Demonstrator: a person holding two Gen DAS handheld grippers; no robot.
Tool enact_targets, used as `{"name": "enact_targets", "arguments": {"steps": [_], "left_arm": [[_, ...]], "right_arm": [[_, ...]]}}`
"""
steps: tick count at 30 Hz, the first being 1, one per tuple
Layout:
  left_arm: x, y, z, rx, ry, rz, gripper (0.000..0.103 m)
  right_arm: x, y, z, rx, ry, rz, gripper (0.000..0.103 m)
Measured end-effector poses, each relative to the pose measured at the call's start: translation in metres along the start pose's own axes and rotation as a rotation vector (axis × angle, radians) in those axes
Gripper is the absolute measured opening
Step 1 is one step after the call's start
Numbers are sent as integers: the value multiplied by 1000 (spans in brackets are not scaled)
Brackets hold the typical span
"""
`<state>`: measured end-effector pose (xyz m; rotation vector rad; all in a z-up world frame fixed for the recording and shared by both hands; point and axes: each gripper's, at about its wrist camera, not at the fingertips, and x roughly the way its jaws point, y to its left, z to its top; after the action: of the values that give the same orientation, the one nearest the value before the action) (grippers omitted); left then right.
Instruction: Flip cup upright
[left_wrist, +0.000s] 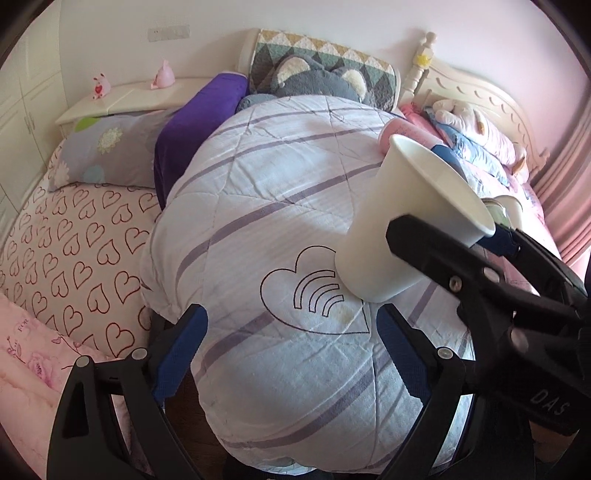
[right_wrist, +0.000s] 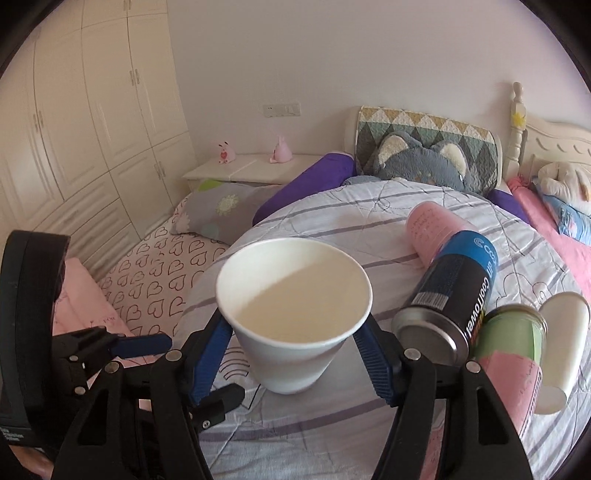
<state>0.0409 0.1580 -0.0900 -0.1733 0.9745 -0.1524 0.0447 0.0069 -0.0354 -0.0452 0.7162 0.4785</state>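
Note:
A white paper cup is held mouth-up between the blue pads of my right gripper, its base close over the striped quilt. In the left wrist view the same cup leans with its mouth to the upper right, and the right gripper clamps it from the right. My left gripper is open and empty, low over the quilt, to the lower left of the cup.
A black and blue can, a pink can, a green and pink can and a white tube lie on the quilt right of the cup. Pillows, plush toys and the headboard are behind.

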Motion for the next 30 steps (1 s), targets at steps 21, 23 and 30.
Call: {"name": "enact_targets", "arguments": {"steps": [21, 23, 30], "left_arm": [[-83, -73, -35, 137, -222, 64, 96], [-90, -78, -38, 148, -245, 76, 96], [-110, -93, -51, 174, -306, 108, 98]], "right_arm": [[-133, -12, -26, 78, -268, -59, 83], [-143, -12, -29, 77, -293, -81, 83], [-171, -11, -40, 70, -350, -165, 84]]}}
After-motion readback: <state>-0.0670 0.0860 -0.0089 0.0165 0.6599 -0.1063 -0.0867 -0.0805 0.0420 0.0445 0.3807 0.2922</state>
